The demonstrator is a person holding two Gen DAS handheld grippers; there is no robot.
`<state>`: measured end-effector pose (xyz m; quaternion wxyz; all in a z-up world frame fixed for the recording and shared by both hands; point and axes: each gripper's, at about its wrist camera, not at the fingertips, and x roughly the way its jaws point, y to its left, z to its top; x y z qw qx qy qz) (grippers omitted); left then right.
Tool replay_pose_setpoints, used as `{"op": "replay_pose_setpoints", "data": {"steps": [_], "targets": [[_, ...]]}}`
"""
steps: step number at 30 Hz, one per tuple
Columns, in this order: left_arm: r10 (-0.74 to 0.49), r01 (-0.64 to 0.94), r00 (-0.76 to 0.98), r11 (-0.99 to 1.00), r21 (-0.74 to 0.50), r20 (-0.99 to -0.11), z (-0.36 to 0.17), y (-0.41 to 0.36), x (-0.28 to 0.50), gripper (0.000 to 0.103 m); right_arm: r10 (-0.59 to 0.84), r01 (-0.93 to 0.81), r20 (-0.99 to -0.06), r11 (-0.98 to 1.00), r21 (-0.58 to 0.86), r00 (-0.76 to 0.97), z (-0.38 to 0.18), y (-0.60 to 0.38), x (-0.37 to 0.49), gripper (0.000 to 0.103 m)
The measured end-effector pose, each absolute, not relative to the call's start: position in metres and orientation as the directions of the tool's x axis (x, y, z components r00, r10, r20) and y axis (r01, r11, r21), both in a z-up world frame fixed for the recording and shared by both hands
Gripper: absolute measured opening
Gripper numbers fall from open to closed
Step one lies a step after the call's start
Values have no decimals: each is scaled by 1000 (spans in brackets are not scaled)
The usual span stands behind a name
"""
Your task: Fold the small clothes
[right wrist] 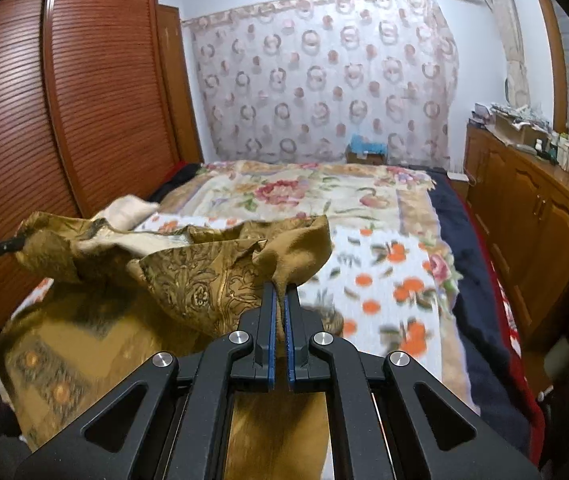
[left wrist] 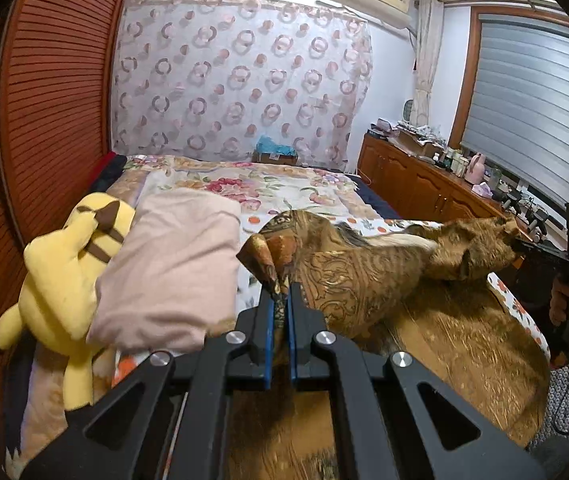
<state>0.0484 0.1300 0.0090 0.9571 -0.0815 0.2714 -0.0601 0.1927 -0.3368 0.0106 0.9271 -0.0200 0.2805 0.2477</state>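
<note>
Garment: one gold-brown patterned cloth (left wrist: 364,276), lifted above the bed (left wrist: 212,178), stretched sideways across the frame's middle between the two claws.
Left claw (left wrist: 280,290): shut tight on one cloth corner.
Right claw (right wrist: 280,292): clamped on the other corner.
Beside it: one pink pillow (left wrist: 172,268), one yellow plush toy (left wrist: 64,280), lower left.

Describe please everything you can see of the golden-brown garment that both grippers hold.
The golden-brown garment looks like soft, thick cloth with an ornate gold floral print and a pale lining inside. It is crumpled and only partly lifted: the left gripper pinches one corner, the right gripper pinches another edge, and the cloth sags between them. Its lower part rests on the bed.
</note>
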Motion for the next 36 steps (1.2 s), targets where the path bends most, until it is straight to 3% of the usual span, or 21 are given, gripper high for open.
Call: {"op": "replay_pose_setpoints", "data": {"steps": [14, 26, 29, 33, 36], "targets": [[-78, -14, 828, 987, -159, -556, -20, 134, -45, 2, 412, -455, -593, 886, 85, 691, -10, -370, 87, 1], [-73, 19, 783, 996, -93, -618, -41, 128, -56, 5, 361, -433, -697, 898, 80, 619, -50, -374, 79, 3], [-80, 26, 790, 995, -97, -608, -35, 131, -58, 12, 361, -433, -700, 898, 82, 616, -51, -376, 79, 3], [-55, 15, 813, 997, -74, -579, -22, 139, -65, 36, 351, -447, -702, 893, 52, 619, -44, -374, 77, 3], [-39, 1, 821, 998, -67, -570, -13, 146, -64, 40, 345, -446, -702, 894, 45, 623, -41, -373, 77, 4]]}}
